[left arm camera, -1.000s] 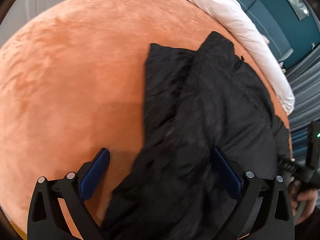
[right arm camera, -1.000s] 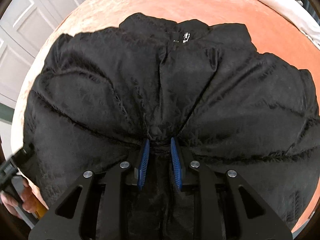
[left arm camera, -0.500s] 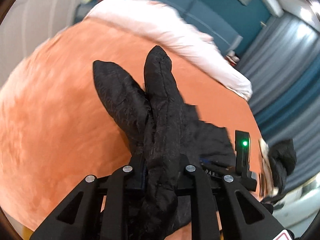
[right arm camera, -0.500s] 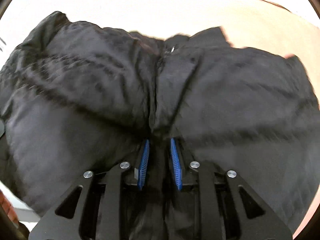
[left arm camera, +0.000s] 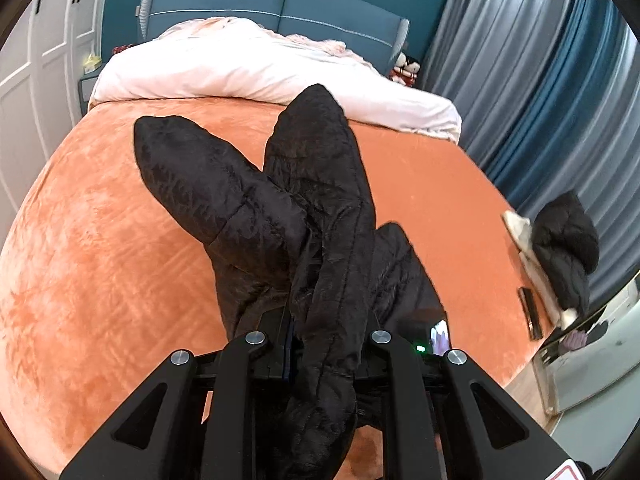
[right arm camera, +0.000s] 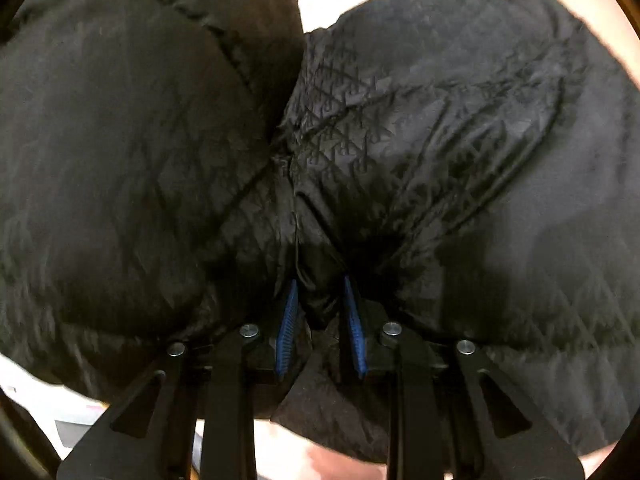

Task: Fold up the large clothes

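Observation:
A black quilted puffer jacket [left arm camera: 256, 208] hangs lifted above the orange bedspread [left arm camera: 92, 272]. In the left wrist view two padded folds rise like mitts toward the pillows. My left gripper [left arm camera: 320, 344] is shut on a thick bunch of its fabric, and its blue pads are almost hidden by the cloth. In the right wrist view the jacket [right arm camera: 440, 140] fills nearly the whole picture. My right gripper [right arm camera: 320, 312] is shut on a pinch of fabric between its blue pads [right arm camera: 288, 324].
A white duvet [left arm camera: 260, 72] lies across the head of the bed before a blue headboard [left arm camera: 280, 4]. Grey-blue curtains [left arm camera: 532, 92] hang at the right. White wardrobe doors [left arm camera: 36, 76] stand at the left. The other gripper's green light [left arm camera: 420, 348] glows near the bed's right edge.
My left gripper closed on the jacket, then rose and rolled, so the headboard and curtains came into view. The right gripper stayed clamped while the jacket bunched up closer to its camera.

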A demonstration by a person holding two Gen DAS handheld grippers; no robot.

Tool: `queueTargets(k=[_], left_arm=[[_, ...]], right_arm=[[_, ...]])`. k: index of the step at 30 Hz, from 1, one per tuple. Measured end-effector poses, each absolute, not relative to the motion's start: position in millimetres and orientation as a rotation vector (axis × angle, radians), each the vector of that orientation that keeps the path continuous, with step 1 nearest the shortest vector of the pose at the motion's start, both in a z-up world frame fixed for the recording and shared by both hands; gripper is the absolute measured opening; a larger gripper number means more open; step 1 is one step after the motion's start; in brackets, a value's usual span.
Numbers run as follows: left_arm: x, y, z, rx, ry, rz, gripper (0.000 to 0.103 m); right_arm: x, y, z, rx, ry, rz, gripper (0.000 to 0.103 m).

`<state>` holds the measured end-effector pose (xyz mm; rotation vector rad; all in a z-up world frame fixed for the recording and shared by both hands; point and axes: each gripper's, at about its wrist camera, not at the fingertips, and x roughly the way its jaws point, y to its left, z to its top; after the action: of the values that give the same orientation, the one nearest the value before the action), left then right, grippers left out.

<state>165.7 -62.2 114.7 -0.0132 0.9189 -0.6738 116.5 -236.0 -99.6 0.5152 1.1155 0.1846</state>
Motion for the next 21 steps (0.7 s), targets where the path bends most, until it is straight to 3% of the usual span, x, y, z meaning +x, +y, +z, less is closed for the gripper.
queueTargets(k=[5, 8, 13, 21], left_arm=[[172, -52, 114, -0.033, 0.921, -0.642, 0.014], [172, -39, 113, -0.035, 0.926, -0.622, 0.014], [175, -30, 111, -0.058, 0.932, -0.602, 0.014], [174, -39, 111, -0.006, 0.932, -0.593, 0.014]], right_arm=[[108, -255, -88, 0.546, 1.117, 0.209, 0.023], [107, -276, -49, 0.579, 0.994, 0.189, 0.024], [167, -301, -18, 0.585, 0.902, 0.145, 0.024], [247, -260, -79, 0.492, 1.083, 0.090, 0.022]])
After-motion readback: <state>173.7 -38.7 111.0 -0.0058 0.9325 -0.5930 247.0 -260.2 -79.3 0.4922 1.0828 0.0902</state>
